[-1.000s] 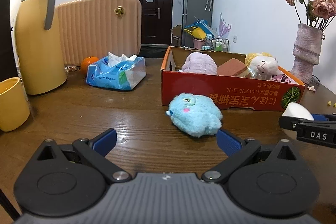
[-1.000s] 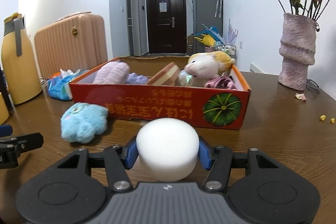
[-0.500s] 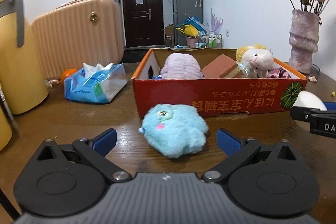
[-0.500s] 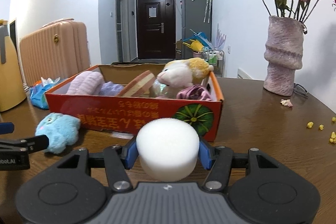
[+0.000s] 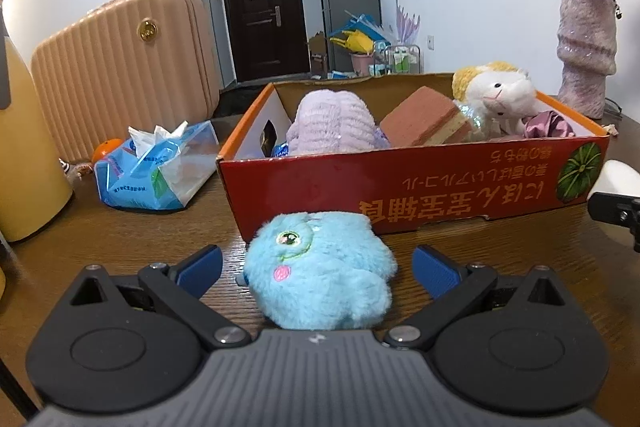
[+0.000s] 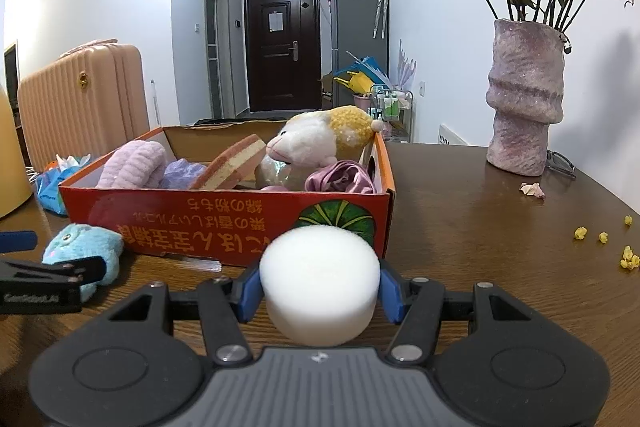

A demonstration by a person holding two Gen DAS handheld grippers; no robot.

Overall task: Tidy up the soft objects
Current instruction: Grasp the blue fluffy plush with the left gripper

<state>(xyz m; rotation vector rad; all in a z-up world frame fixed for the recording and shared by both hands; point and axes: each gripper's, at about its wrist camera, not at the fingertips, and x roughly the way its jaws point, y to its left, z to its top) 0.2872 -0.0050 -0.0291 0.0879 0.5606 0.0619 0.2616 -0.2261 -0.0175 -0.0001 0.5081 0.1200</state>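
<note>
A blue plush toy [image 5: 318, 269] lies on the wooden table just in front of the red cardboard box [image 5: 460, 187]. My left gripper [image 5: 318, 269] is open, with its blue pads either side of the plush and not touching it. My right gripper [image 6: 319, 285] is shut on a white foam cylinder [image 6: 319, 277], held just in front of the box's [image 6: 224, 223] right end. The box holds a lilac plush [image 5: 334, 123], a cake-shaped sponge [image 5: 426, 121], a white sheep plush [image 6: 316, 141] and a purple satin scrunchie [image 6: 340, 179]. The blue plush also shows in the right wrist view [image 6: 86, 247].
A blue tissue pack [image 5: 160, 167], an orange [image 5: 106, 149], a peach suitcase [image 5: 120, 71] and a yellow thermos [image 5: 24, 155] stand at the left. A purple vase [image 6: 524, 99] with dried roses stands at the right, with petals and yellow crumbs [image 6: 604, 239] on the table.
My left gripper has moved forward so the blue plush now sits between its open fingers. My right gripper has shifted right along the box front, still holding the foam cylinder.
</note>
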